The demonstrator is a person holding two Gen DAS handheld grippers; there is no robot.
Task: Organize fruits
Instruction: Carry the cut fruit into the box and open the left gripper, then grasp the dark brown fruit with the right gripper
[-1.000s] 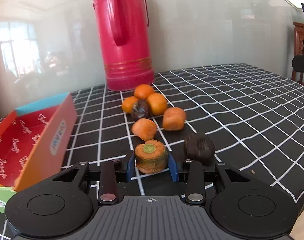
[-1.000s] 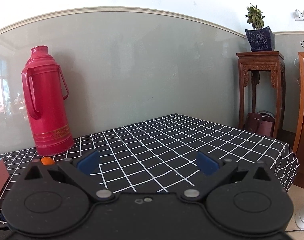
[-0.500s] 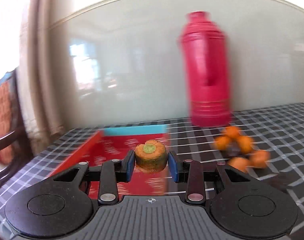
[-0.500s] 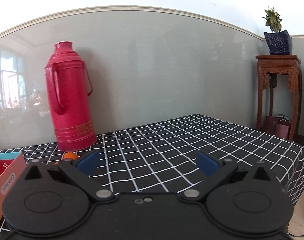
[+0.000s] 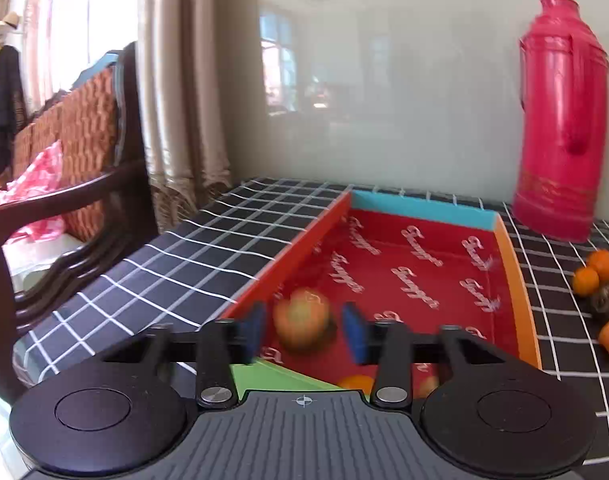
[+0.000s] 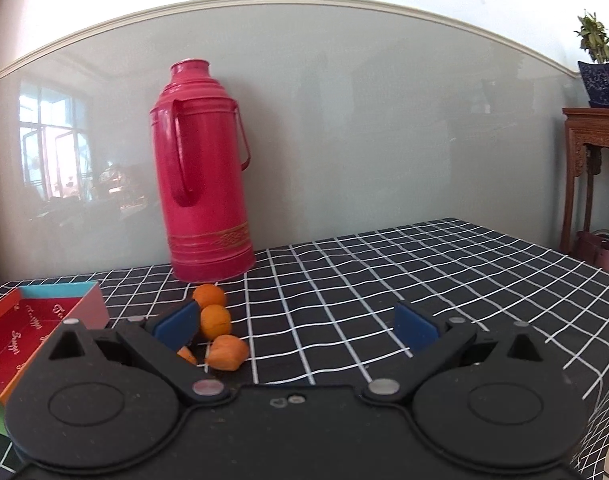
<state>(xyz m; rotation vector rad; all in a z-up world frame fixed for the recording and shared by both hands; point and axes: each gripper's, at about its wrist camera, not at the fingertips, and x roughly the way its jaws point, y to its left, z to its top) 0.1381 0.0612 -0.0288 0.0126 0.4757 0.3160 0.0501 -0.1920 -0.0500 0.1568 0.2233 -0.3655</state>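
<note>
My left gripper (image 5: 304, 330) is over the near end of the red box (image 5: 408, 280). Its jaws stand apart, and a blurred orange fruit (image 5: 302, 320) sits between them, clear of both pads. Other orange fruits (image 5: 356, 383) lie in the box's near corner. A heap of orange and dark fruits (image 5: 598, 292) lies on the tablecloth right of the box; it also shows in the right wrist view (image 6: 216, 324). My right gripper (image 6: 296, 326) is wide open and empty, above the table just right of the heap. The red box (image 6: 28, 328) shows at its left.
A tall red thermos (image 5: 560, 112) stands behind the heap by the wall, also in the right wrist view (image 6: 202, 176). A wooden chair (image 5: 64, 184) stands off the table's left edge. A wooden stand with a potted plant (image 6: 596, 140) is far right.
My left gripper swung left from the heap to the box carrying the orange fruit, then opened; the fruit is now loose between the jaws. My right gripper turned left toward the heap, staying open.
</note>
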